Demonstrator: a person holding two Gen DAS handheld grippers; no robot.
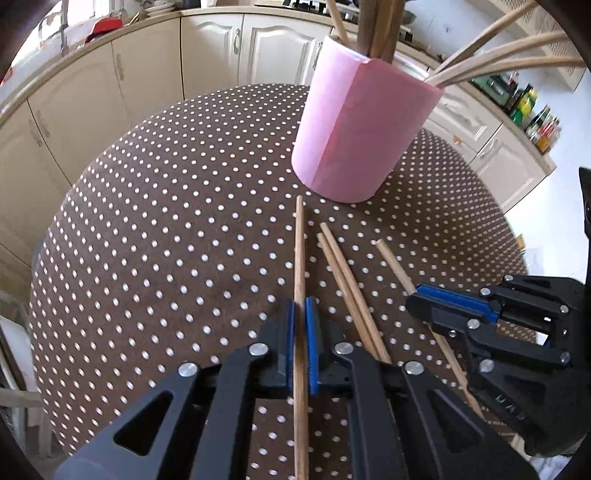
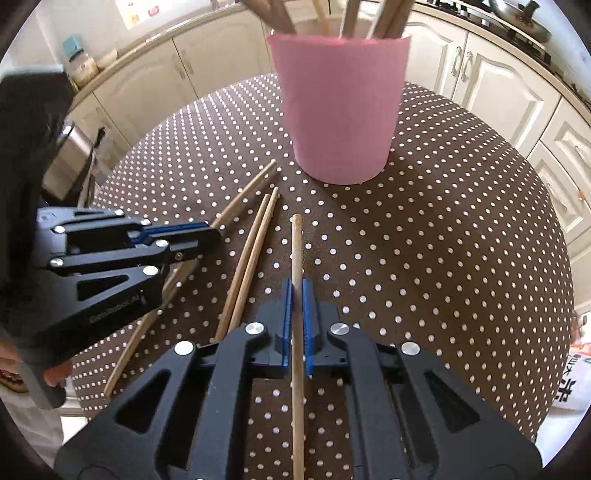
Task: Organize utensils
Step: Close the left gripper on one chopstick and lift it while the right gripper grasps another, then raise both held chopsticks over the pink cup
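Observation:
A pink cup [image 1: 360, 129] holding several wooden sticks stands on the round dotted table [image 1: 166, 221]; it also shows in the right wrist view [image 2: 340, 110]. My left gripper [image 1: 300, 314] is shut on a wooden chopstick [image 1: 299, 251] that lies along the table. My right gripper [image 2: 295, 295] is shut on another wooden stick [image 2: 296, 251]. Two loose chopsticks [image 1: 347, 288] lie side by side between the grippers, also seen in the right wrist view [image 2: 251, 258]. The right gripper shows in the left wrist view [image 1: 424, 299], and the left gripper shows in the right wrist view [image 2: 207, 236].
Cream kitchen cabinets [image 1: 147, 74] curve around behind the table. Bottles and jars [image 1: 535, 118] stand on the counter at the right. A metal bin [image 2: 74, 155] is beyond the table's left edge. A stove with a pan [image 2: 517, 22] is at the back right.

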